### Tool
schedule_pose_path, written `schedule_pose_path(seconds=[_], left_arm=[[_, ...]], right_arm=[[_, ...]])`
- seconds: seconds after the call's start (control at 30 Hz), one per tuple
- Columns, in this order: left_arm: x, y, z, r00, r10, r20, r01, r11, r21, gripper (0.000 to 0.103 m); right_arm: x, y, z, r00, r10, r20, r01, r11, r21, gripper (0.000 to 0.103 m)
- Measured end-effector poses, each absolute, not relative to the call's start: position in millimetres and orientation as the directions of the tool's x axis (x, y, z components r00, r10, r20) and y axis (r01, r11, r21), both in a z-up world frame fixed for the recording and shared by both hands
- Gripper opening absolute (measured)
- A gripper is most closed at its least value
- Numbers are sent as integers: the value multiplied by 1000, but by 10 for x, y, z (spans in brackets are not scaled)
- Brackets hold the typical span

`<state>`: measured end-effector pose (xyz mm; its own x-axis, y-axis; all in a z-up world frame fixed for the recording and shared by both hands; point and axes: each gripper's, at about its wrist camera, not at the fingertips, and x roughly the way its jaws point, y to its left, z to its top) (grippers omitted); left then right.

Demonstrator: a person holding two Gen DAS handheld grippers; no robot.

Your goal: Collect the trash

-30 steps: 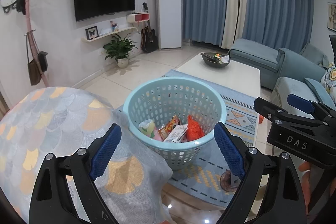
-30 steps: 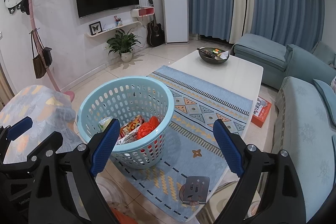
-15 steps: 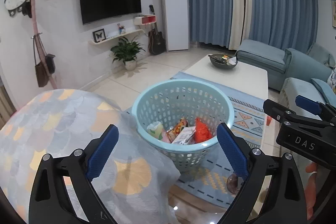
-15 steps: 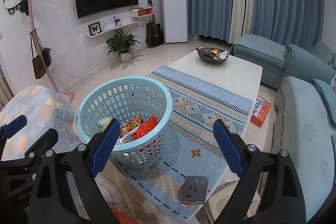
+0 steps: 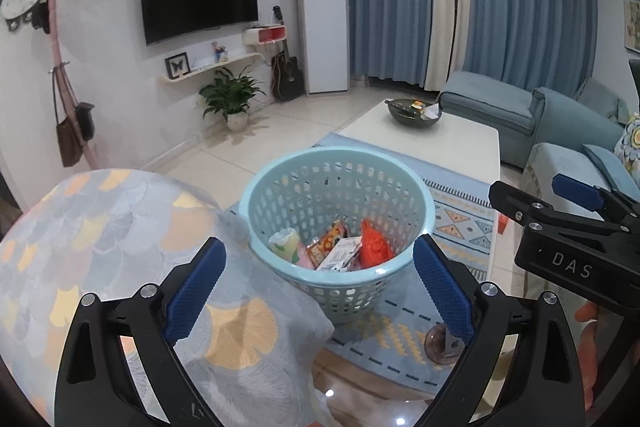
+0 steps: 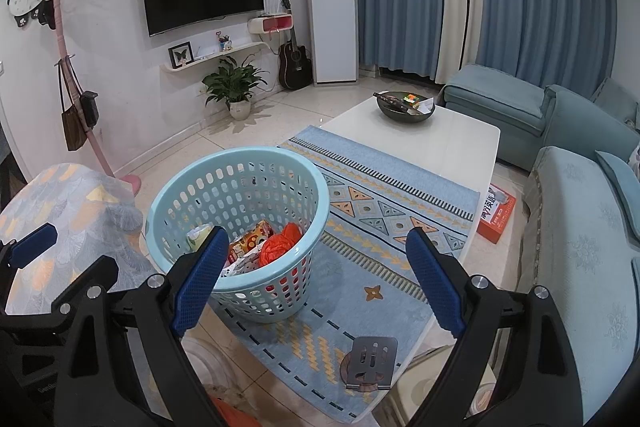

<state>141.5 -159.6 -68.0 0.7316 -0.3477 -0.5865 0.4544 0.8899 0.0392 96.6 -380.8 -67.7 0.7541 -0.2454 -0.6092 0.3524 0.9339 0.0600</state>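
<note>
Both my hand-held grippers, left [image 5: 316,287] and right [image 6: 312,275], gape wide, holding nothing. Basket [image 5: 340,163] with wrappers [image 5: 340,255] sits on the table [image 6: 460,143], dead ahead of left, ahead-left of right; left nearer.

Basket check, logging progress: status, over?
Both tongs, left and right, open, empty. Basket upright on the runner, wrappers inside. Nothing blocking it.
</note>
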Motion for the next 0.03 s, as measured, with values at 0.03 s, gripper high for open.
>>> schedule_pose_path(seconds=[0.03], left_arm=[[1411,-1598,-685,732,-347,-587,454,890,40,92]], right_arm=[[966,-3809,-671,755,-244,-609,352,934,62,86]])
